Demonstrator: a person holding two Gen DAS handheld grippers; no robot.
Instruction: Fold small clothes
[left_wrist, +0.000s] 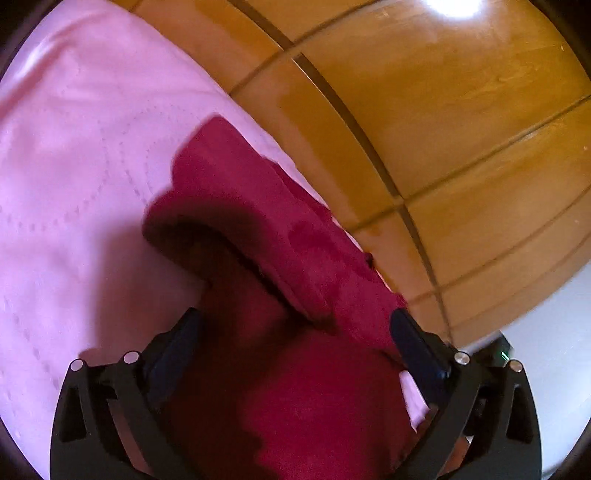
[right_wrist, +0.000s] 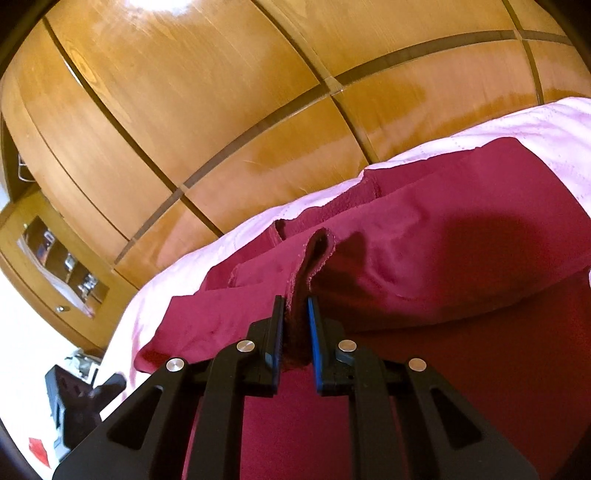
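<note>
Inspector A: Right wrist view: right hand-held gripper (right_wrist: 295, 310) is pinching a ridge of the crimson garment (right_wrist: 424, 258), lying on the pink bed cover (right_wrist: 535, 125).

Inspector B: Left hand-held gripper (left_wrist: 295, 325) is standing wide, gripping nothing. Fold underway, I judge; next, carry the pinched edge across.

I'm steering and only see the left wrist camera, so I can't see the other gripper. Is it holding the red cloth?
Observer: Yes, the right gripper is shut on a pinched-up ridge of the red garment.
Operator: What's beside the bed?
Observer: Past the pink bedspread, dark things lie on a pale floor.
Operator: And further off?
Observer: A small glass-fronted cabinet in the wooden wardrobe.
</note>
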